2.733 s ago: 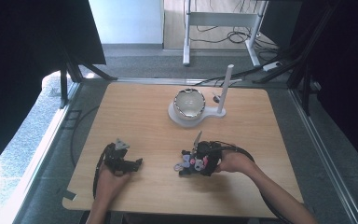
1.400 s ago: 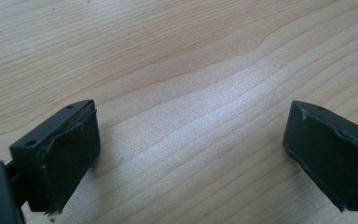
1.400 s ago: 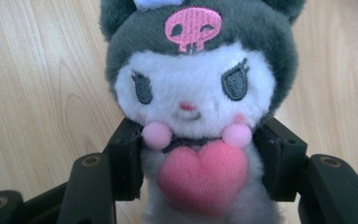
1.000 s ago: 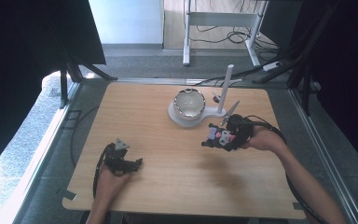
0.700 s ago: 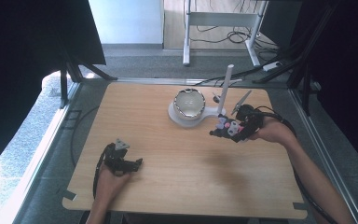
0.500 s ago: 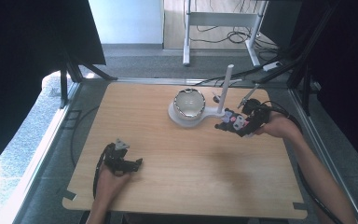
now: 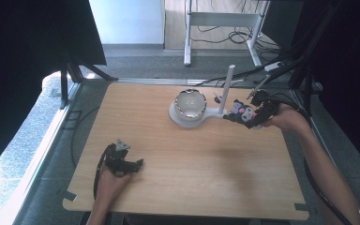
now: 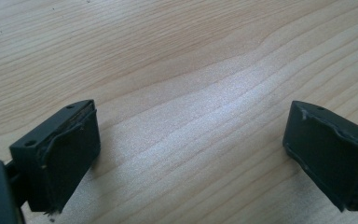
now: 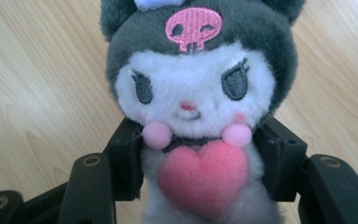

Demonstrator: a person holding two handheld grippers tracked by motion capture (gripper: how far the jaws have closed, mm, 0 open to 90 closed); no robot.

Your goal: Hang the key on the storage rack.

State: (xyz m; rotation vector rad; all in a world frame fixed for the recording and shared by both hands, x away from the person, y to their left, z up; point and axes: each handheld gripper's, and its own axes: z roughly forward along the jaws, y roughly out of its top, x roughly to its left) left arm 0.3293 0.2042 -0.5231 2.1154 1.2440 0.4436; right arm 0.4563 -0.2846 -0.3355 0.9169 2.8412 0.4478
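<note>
My right gripper [image 7: 243, 116] is shut on a small plush toy [image 9: 196, 93] with a white face, dark grey hood, pink skull mark and pink heart; its black jaws press the toy's body from both sides. In the high view the plush toy [image 7: 241, 112] hangs above the table's right side, just right of a white stand [image 7: 187, 119]. That stand carries a shiny metal bowl [image 7: 191, 103] and an upright white post [image 7: 226, 89]. My left gripper [image 7: 136, 164] rests near the table's front left, and in the left gripper view its jaws stand wide apart over bare wood, open with nothing between them.
The wooden table [image 7: 168, 187] has wide free room in its middle and front. Cables trail from both grippers. Past the far edge lie grey floor, a white frame's legs [image 7: 220, 28] and loose cables. Dark screens stand at left and right.
My right gripper has carried the plush toy from the table's middle toward the far right and upward, ending beside the white post. The left gripper has stayed where it was.
</note>
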